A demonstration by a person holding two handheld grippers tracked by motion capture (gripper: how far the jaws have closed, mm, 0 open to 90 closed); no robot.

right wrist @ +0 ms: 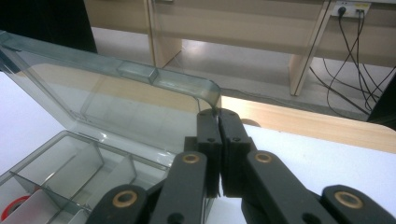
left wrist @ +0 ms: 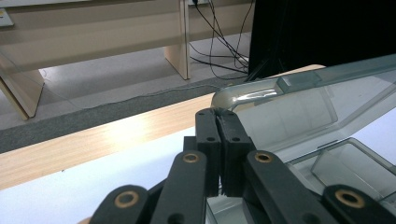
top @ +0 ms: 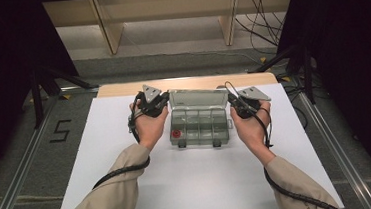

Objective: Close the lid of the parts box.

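A clear plastic compartment box [top: 199,128] sits mid-table with its lid [top: 198,98] standing open at the back. My left gripper [top: 165,100] is at the lid's left corner and my right gripper [top: 231,100] at its right corner. In the left gripper view the black jaws [left wrist: 218,112] are shut, with the lid's [left wrist: 289,107] rounded corner pinched at their tips. In the right gripper view the jaws [right wrist: 217,112] are likewise shut on the lid's [right wrist: 121,93] other corner. A small red item [top: 177,134] lies in the front left compartment, and its red edge [right wrist: 11,205] also shows in the right gripper view.
The box rests on a white sheet [top: 205,183] over a wooden table [top: 187,83]. Several other compartments [right wrist: 70,163] look empty. Black curtains and stand legs [top: 46,80] flank the table. Cables [top: 262,23] lie on the floor beyond, by wooden bench legs [top: 110,35].
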